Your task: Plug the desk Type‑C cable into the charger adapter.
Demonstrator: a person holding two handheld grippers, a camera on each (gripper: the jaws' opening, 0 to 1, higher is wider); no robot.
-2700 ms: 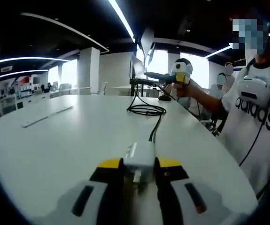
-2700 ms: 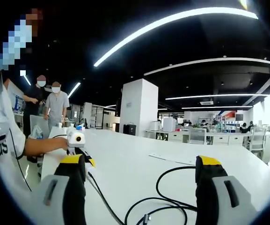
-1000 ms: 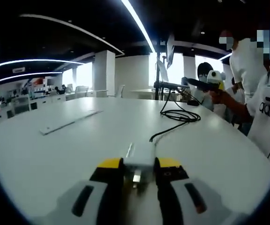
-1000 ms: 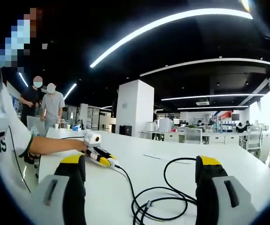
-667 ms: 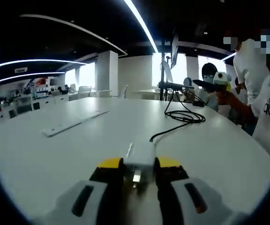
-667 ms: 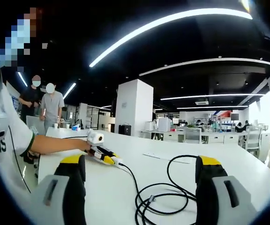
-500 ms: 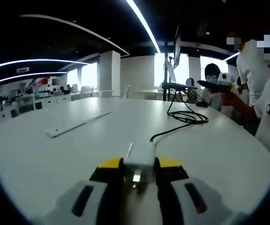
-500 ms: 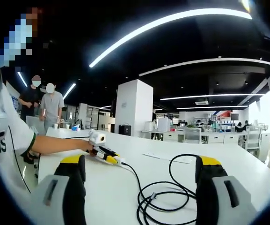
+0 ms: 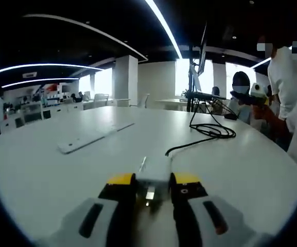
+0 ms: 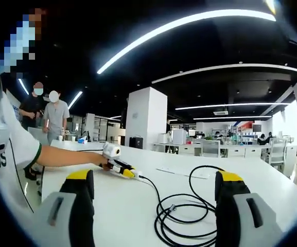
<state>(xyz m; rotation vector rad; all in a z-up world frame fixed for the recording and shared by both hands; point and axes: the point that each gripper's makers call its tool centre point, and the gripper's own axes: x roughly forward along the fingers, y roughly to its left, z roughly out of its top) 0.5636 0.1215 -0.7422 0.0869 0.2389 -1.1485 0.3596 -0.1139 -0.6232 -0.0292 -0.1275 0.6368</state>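
Low over the table (image 9: pixel 45 170), left hand-held gripper (image 9: pixel 152 186) clamping the charger adapter (image 9: pixel 154 171).

A broad white table (image 9: pixel 45 175) carried a flat white strip (image 9: pixel 89 139) lying on its surface; in the right gripper view the same table (image 10: pixel 133 206) carried a flat white strip (image 10: pixel 183 172) near its far edge. A monitor on a black stand (image 9: pixel 197 77) stood at the table's far side. A large white square column (image 10: pixel 145 118) rose behind the table, with a second column (image 9: pixel 125 80) in the left gripper view. Long curved ceiling light strips (image 10: pixel 189 23) ran overhead. Two people in face masks (image 10: pixel 45 113) stood side by side in the background. Desks and office chairs (image 10: pixel 241 150) occupied the far room.
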